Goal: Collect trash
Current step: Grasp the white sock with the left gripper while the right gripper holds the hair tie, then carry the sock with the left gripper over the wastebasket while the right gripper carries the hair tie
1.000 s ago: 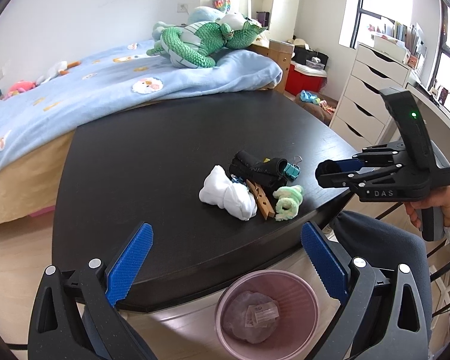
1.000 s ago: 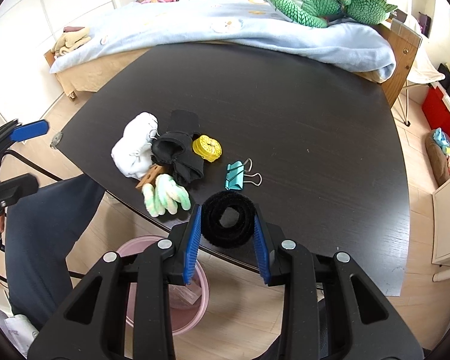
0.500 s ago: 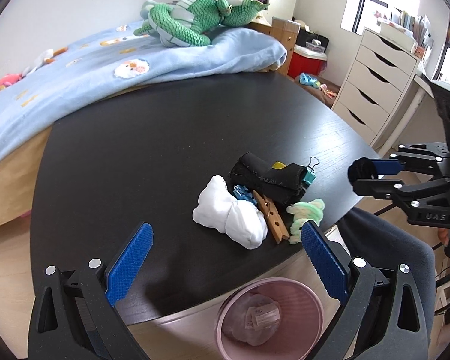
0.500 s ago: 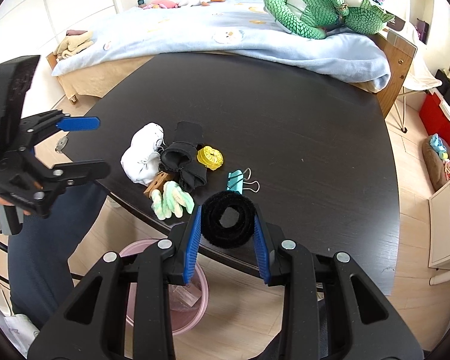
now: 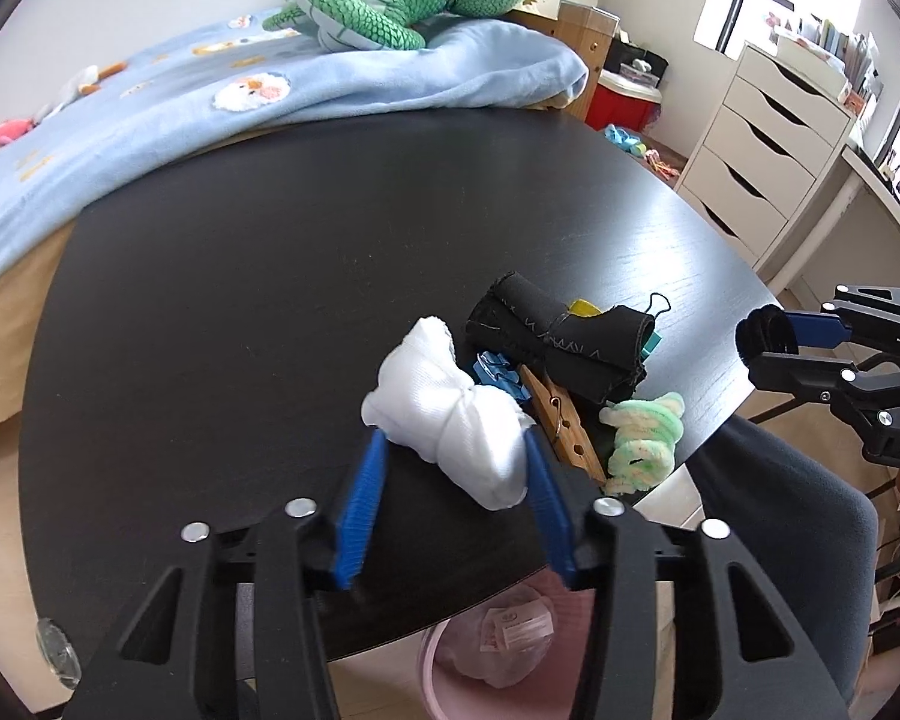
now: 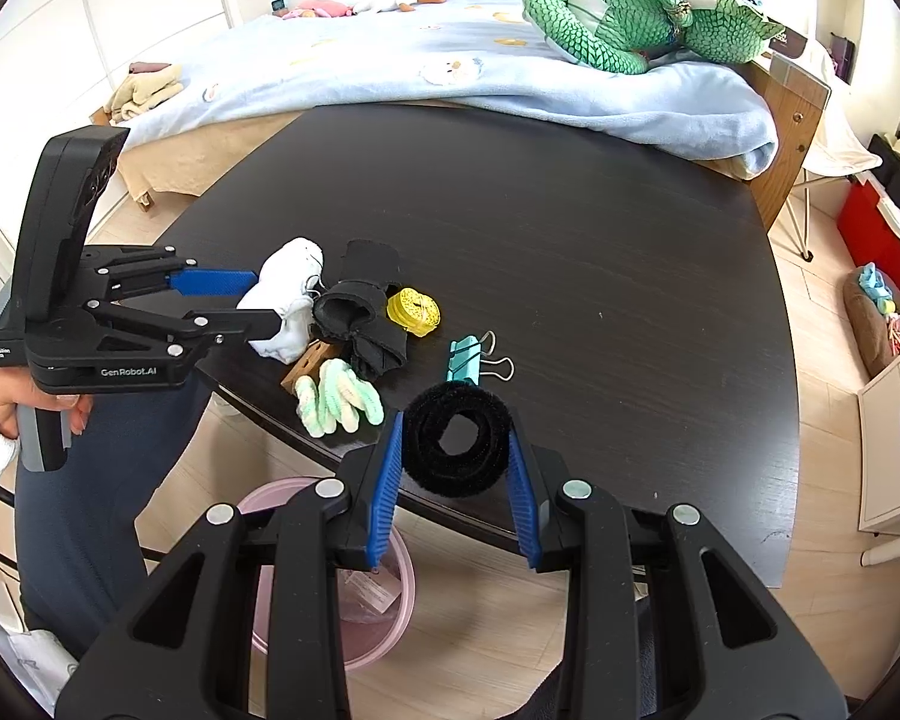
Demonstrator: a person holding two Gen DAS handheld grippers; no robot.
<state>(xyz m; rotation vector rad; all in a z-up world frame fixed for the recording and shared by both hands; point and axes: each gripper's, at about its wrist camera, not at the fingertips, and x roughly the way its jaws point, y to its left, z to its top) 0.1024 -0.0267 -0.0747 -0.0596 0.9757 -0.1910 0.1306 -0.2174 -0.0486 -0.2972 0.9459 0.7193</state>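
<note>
Dark wood table (image 5: 222, 312) holds the clutter near its front edge, w/ a pink bin (image 6: 306, 570) on the floor just below that edge.

Biggest piece is the white cloth bundle (image 5: 450, 420), knotted in the middle: soft, light, squashy, prob. no slip risk on the ribbed blue pads. Best hold is across the fat lobe or the tied waist; a pinch on a loose end could let it unroll. Left gripper (image 5: 456, 456) straddles the near lobe, jaws closing, bundle between them; pads look at or just touching the fabric, no visible squeeze yet.

Next the black fabric roll (image 5: 558, 342), limp, likely to sag if taken at one end. Then the green-white fuzzy twist (image 5: 642, 438), the wooden peg (image 5: 561, 420) and the small clips: stiff, thin, harder to pinch flat off the table.

Right gripper (image 6: 456, 450) is part closed on a black fuzzy strap coil (image 6: 457, 447), springy, held across its width, clear of the table edge.

Right wrist view alone shows the yellow tape roll (image 6: 414, 311) and teal binder clip (image 6: 467, 360) whole; in the left view both are mostly hidden behind the black roll. Left view alone shows the blue clip (image 5: 495, 371) and the bag in the bin.
</note>
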